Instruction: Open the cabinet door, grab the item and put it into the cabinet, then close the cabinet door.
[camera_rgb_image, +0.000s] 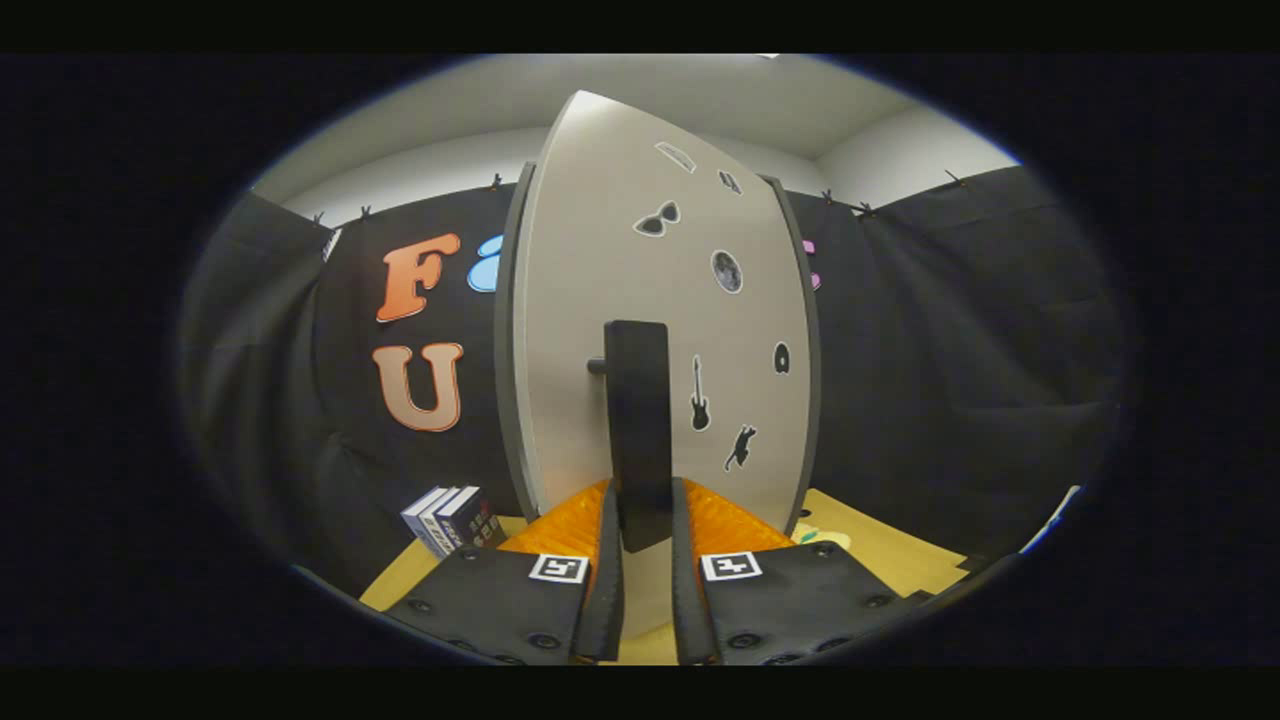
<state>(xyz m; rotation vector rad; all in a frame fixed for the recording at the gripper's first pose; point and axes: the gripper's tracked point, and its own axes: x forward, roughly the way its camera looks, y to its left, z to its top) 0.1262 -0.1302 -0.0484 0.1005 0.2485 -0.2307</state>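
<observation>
A tall grey cabinet door (600, 300) with small black stickers rises straight ahead of me. Its black upright handle (637, 400) stands off the door on a short peg. My gripper (645, 500) has the lower end of that handle between its two fingers, which press on it from both sides. The dark cabinet frame (508, 350) shows along the door's left and right edges. I cannot tell whether the door is flush with the frame or slightly ajar.
Several blue box-like books (450, 518) stand on the yellow table (880, 555) to the left of the cabinet's foot. A small pale object (825, 540) lies at the cabinet's right foot. Black cloth walls close in behind and on both sides.
</observation>
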